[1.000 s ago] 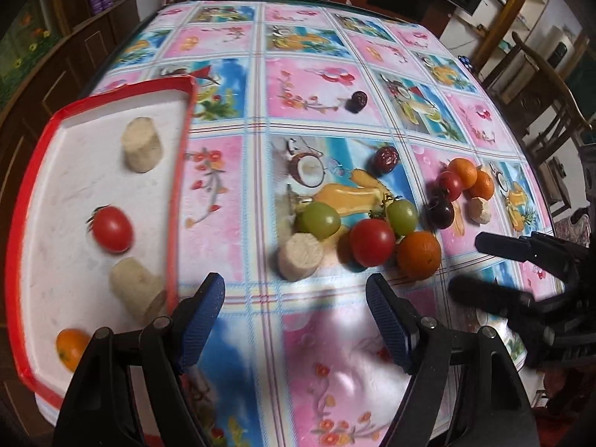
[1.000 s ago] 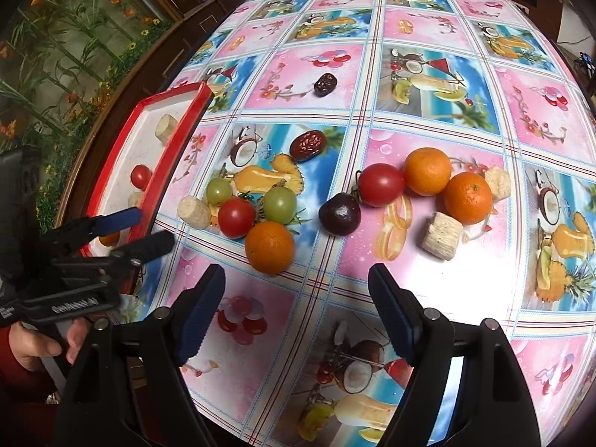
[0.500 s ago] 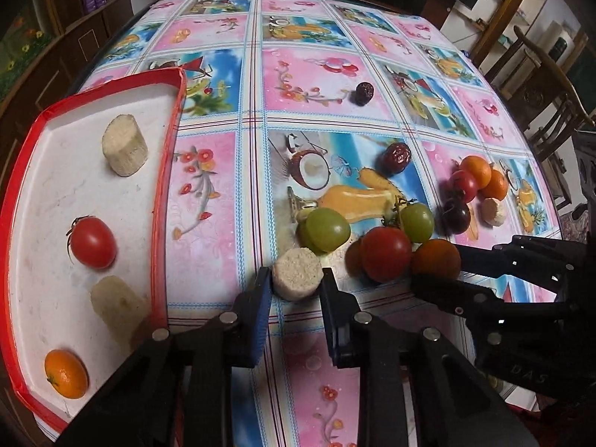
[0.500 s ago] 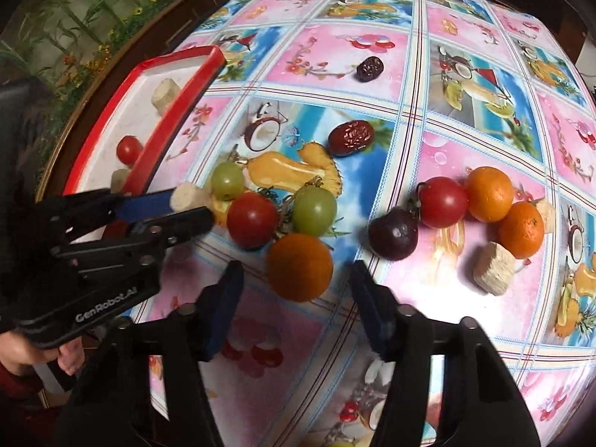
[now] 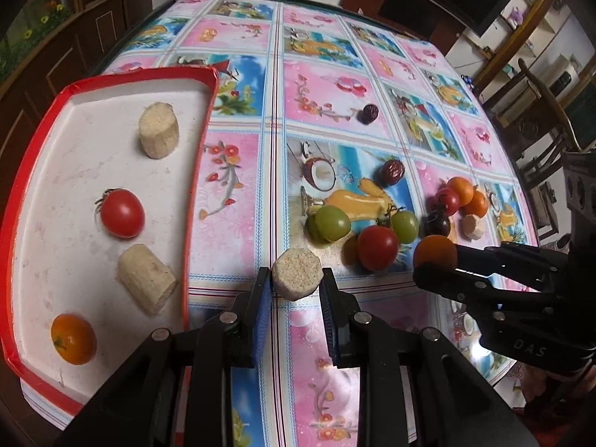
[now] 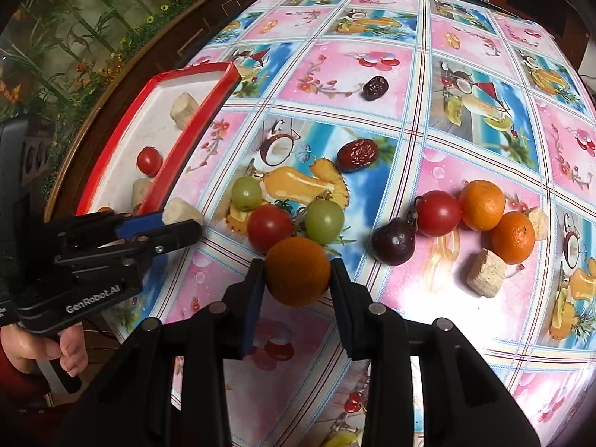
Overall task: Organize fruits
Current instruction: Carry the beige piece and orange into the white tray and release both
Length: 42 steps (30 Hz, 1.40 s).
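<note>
Both jaws have closed since before — left gripper (image 5: 296,283) holds the pale chunk (image 5: 297,273), right gripper (image 6: 297,272) the orange (image 6: 297,271). Grasping looks finished; next, lift both to the red tray (image 5: 193,171).

In the right wrist view the red tray (image 6: 193,119) wall hides most of the pale chunk (image 6: 140,190) and nearly all of the orange fruit (image 6: 105,209) inside it. The left gripper (image 6: 182,223) covers the underside of its beige piece (image 6: 180,213). In the left wrist view the right gripper (image 5: 436,266) masks the lower half of its orange (image 5: 434,255), and the surface (image 5: 238,193) runs off the bottom edge.
</note>
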Motion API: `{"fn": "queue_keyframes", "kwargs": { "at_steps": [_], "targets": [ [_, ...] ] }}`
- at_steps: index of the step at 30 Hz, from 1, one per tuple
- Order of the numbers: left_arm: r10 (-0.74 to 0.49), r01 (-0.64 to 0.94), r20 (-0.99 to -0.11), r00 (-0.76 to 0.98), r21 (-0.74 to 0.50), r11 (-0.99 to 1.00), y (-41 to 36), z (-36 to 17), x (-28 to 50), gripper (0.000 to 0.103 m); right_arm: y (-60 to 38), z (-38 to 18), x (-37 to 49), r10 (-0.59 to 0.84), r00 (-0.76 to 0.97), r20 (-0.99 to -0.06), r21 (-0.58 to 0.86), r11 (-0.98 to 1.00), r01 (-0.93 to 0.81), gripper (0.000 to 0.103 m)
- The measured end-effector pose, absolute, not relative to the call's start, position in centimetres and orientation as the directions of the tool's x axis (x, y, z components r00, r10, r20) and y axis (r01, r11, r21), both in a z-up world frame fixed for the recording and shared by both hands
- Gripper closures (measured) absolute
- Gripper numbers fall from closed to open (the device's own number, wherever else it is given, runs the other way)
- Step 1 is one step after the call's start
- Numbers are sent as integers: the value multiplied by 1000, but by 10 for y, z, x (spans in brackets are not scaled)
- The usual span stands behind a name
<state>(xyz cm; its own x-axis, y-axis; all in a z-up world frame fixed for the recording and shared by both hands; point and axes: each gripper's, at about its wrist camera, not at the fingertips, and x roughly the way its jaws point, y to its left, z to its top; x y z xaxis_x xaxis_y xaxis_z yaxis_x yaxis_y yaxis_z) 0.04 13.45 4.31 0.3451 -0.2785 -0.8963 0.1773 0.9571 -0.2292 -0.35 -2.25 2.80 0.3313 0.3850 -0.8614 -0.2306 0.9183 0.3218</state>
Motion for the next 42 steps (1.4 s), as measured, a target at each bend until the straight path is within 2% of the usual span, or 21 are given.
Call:
{"fn": "queue_keyframes", "kwargs": {
  "at_steps": [28, 42],
  "targets": [
    [-177, -87, -869, 461, -243, 966, 233, 72, -18, 78, 39, 50, 7, 463, 283, -840, 329, 850, -412, 66],
    [-89, -224, -871, 483, -222, 949, 302, 74, -16, 78, 108, 66, 7, 530, 209, -822, 340, 750, -567, 66]
  ]
}}
